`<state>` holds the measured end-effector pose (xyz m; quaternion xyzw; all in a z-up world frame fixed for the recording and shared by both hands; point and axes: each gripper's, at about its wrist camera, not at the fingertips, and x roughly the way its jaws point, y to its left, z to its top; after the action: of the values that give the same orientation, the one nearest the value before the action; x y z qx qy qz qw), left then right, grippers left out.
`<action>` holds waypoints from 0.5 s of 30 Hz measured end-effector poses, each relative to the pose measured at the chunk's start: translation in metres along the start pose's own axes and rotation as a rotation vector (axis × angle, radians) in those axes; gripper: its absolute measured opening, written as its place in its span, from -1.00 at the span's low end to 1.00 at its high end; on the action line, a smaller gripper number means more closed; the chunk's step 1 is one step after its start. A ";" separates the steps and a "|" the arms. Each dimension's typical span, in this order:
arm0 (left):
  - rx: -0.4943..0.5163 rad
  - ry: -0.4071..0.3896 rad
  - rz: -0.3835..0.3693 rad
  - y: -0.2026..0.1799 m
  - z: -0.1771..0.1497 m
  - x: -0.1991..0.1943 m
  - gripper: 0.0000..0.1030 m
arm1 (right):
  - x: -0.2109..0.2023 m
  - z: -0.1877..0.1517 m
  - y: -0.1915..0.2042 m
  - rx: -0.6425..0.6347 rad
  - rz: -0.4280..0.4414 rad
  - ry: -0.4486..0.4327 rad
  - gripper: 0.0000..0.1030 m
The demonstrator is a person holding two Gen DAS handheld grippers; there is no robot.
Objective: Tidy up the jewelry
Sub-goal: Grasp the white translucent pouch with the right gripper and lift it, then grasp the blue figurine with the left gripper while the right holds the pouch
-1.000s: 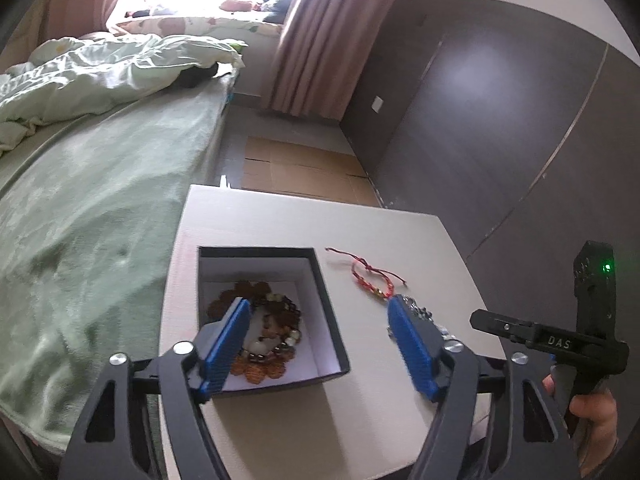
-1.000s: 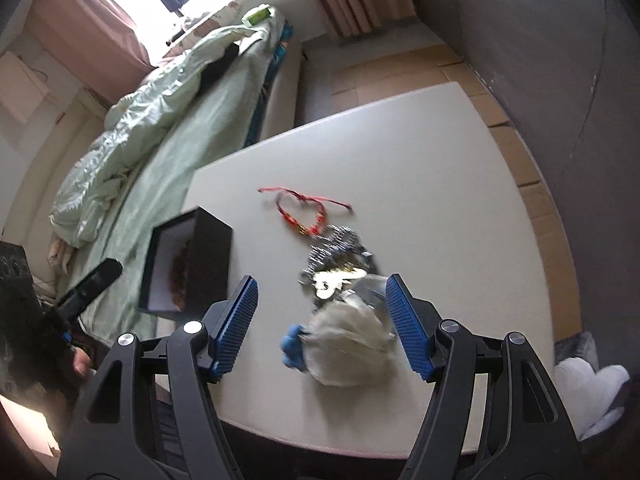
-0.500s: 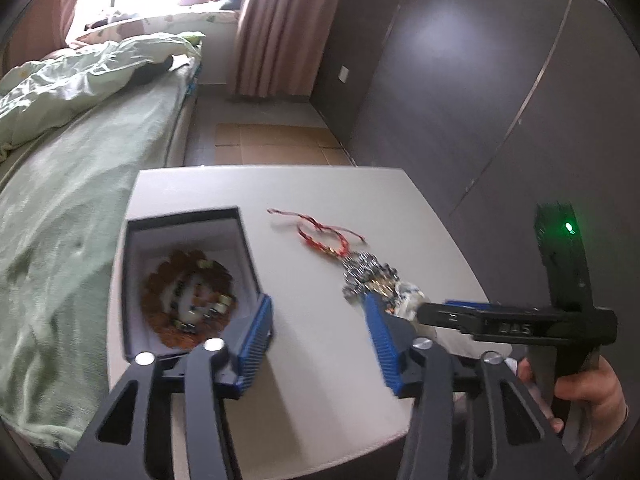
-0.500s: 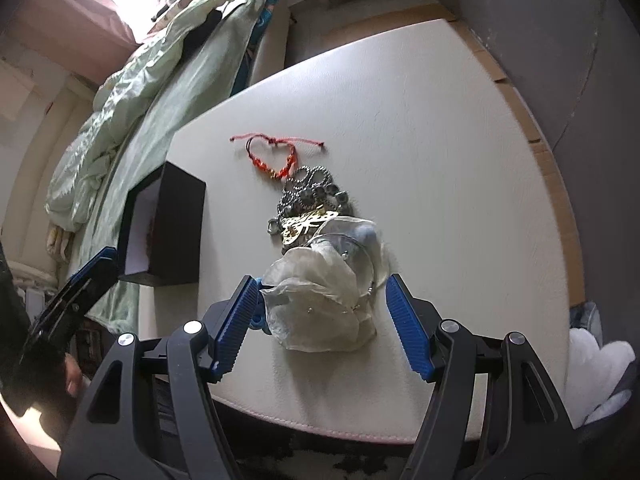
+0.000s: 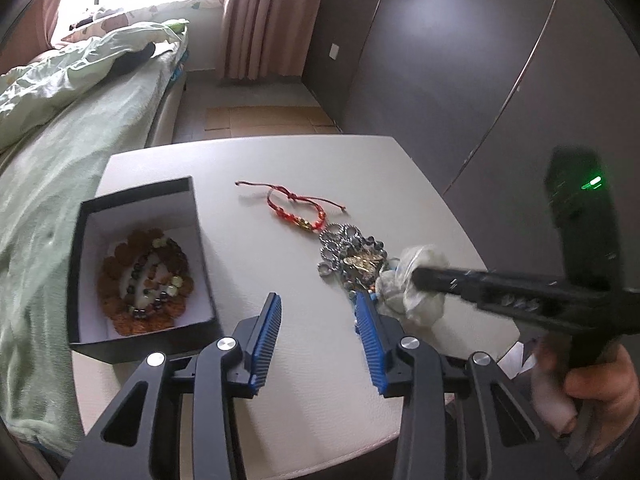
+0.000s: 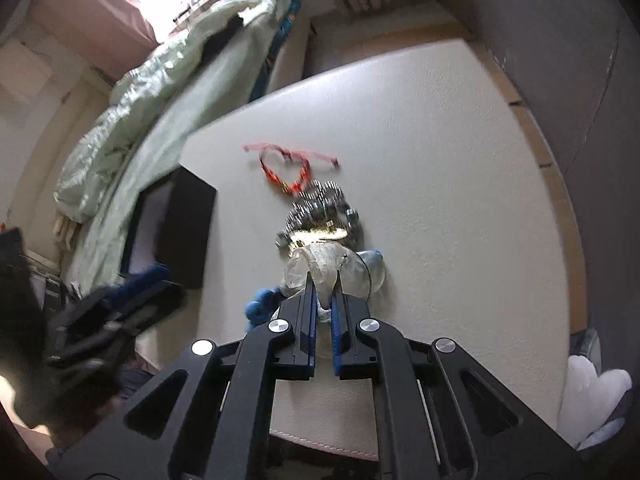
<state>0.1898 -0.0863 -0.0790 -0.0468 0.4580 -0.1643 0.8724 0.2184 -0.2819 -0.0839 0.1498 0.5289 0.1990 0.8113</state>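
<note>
- Bedroom; pale surface [image 5: 280,280] beside green-covered bed [image 5: 60,168].
- Right tongs [image 6: 323,280] clenched on sheer pouch [image 6: 320,264], near surface's front edge. Lift slowly; contents may spill.
- Left tongs [image 5: 318,316] closing on nothing, just beside pouch.
- Pouch translucent, crumpled, touching silver jewelry heap [image 5: 352,256]; black box [image 5: 140,264] holds beads.

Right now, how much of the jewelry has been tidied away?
Done: beaded bracelets lie in the black box. In hand: the right tongs are shut on a sheer pouch. Left on the table: the red string bracelet and a silver-and-gold cluster.
</note>
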 end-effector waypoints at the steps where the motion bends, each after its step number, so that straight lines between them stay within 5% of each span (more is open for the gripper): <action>1: 0.002 0.004 -0.003 -0.002 0.000 0.002 -0.29 | -0.003 0.001 0.000 0.003 0.005 -0.013 -0.86; 15: 0.060 0.056 -0.019 -0.033 -0.002 0.034 -0.26 | -0.062 0.016 -0.010 0.061 0.150 -0.250 -0.86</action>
<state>0.1984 -0.1280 -0.0991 -0.0204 0.4769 -0.1877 0.8585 0.2127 -0.3206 -0.0322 0.2373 0.4168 0.2226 0.8488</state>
